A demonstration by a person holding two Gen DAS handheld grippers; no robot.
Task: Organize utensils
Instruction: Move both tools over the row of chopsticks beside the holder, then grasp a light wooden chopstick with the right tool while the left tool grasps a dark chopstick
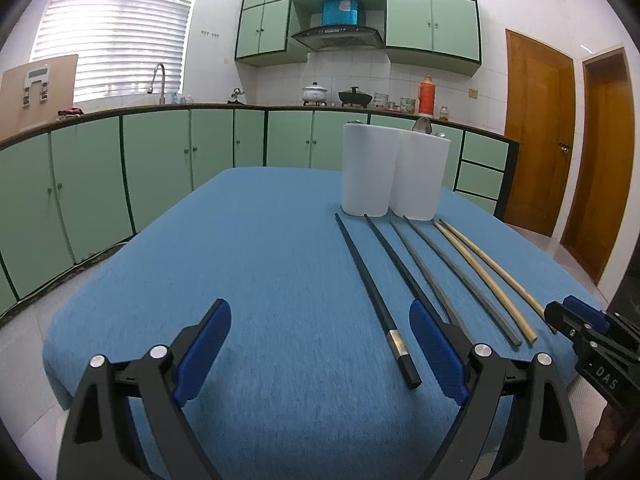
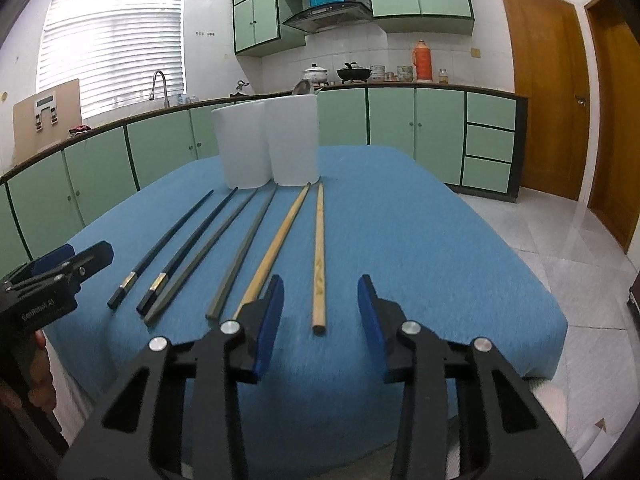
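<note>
Chopsticks [image 2: 256,248]: six on the blue tablecloth [image 2: 420,248], in three pairs — black, grey, bamboo — tips toward the white two-compartment holder [image 2: 266,142] at the far end.

Right gripper [image 2: 320,312]: jaws apart, nothing pressed between the pads, straddling the butt of the rightmost bamboo chopstick [image 2: 319,256]. Left pad partly covering the butt of the neighbouring bamboo stick [image 2: 276,244].

Left gripper [image 1: 320,352]: jaws wide, empty, with the leftmost black chopstick [image 1: 374,292] between them and the second black one [image 1: 396,260] running under the right pad.

Likely troubles:
- Closing off-centre could roll the round bamboo stick sideways out of the pads.
- Catching the neighbouring stick too, with the pair lying so near.
- Gripping only the butt end may let the long stick droop or swing, missing a compartment.
- Nudging the holder with a tip could tip it; utensils already stand inside.
</note>
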